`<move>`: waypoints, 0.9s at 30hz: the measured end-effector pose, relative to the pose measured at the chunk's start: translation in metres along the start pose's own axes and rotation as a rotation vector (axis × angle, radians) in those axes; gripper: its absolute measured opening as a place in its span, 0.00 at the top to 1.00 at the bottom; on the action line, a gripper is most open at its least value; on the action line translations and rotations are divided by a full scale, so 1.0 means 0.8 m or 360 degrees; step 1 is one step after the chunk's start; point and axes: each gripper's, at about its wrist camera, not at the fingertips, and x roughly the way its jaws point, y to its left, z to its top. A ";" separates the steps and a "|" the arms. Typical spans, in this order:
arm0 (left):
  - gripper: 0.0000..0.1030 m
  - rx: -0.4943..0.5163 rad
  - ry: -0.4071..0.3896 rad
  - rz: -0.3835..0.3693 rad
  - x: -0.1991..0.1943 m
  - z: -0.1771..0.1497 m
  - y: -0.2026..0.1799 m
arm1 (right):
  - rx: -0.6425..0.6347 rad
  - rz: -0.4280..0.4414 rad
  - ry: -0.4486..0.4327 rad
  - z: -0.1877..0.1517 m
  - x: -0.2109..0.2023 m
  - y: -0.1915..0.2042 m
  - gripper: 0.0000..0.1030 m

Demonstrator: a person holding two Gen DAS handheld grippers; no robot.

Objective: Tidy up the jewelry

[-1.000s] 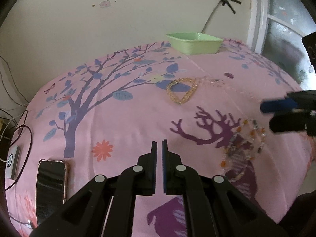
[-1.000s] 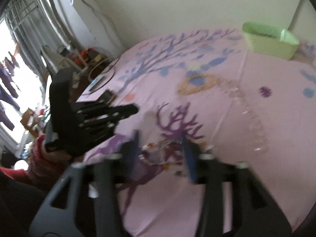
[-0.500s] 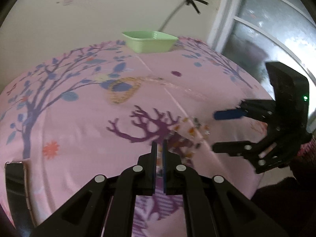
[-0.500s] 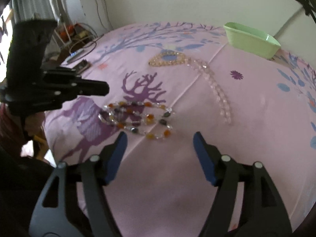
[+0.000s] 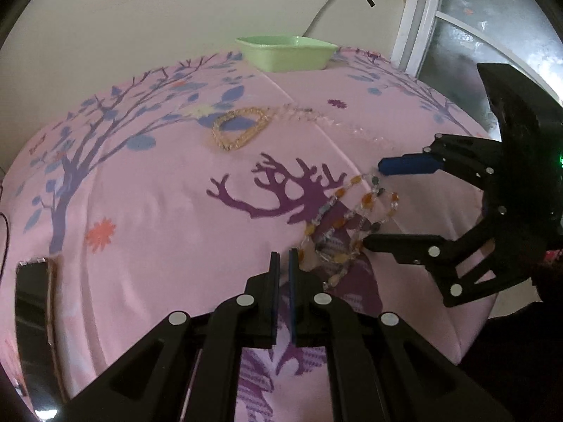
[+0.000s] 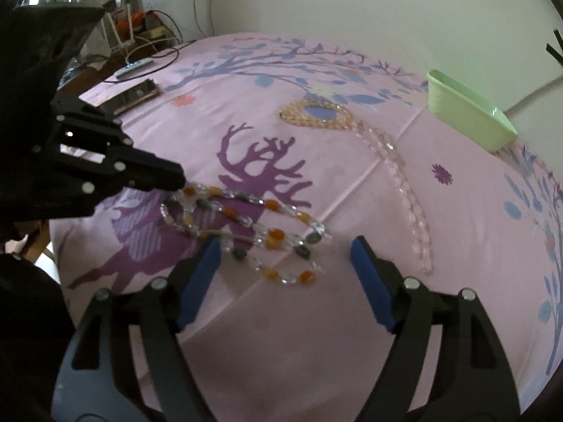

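Note:
A necklace of orange, grey and clear beads [image 6: 246, 225] lies coiled on the pink printed cloth [image 6: 352, 334], over the purple deer. My right gripper [image 6: 285, 246] hangs just above its near end; the jaws are opening wide, the beads lie between the blue pads [image 6: 197, 281], and nothing is pressed. In the left wrist view the necklace [image 5: 352, 218] sits between the right gripper's [image 5: 374, 205] two fingers. My left gripper [image 5: 284, 256] is shut and empty, its tip beside the necklace's other end. Farther back lie a yellow bead loop [image 6: 316, 112] and a clear bead strand [image 6: 404, 193].
A pale green bowl [image 6: 468, 112] stands at the table's far edge by the wall. A dark phone [image 5: 31, 302] lies near the left edge. Cables and clutter [image 6: 140, 45] sit beyond that side. A window [image 5: 475, 35] is on the right.
My right gripper has opened wider and come down over the multicoloured necklace. The left gripper has swung towards the same necklace and stays shut.

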 end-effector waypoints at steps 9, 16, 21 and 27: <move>1.00 -0.0074 0.0036 -0.0146 -0.006 -0.001 0.006 | -0.0023 0.0034 0.0001 0.001 0.000 0.002 0.27; 1.00 -0.0093 0.0050 -0.0275 -0.007 -0.005 -0.006 | 0.0019 -0.0012 0.0003 0.006 0.005 0.001 0.26; 1.00 -0.0048 0.0027 -0.0127 -0.001 -0.003 -0.012 | 0.0040 -0.0060 0.0000 0.012 0.009 -0.001 0.26; 1.00 -0.0016 0.0019 -0.0021 -0.002 -0.001 -0.006 | 0.0022 -0.0047 0.0003 0.013 0.010 0.000 0.26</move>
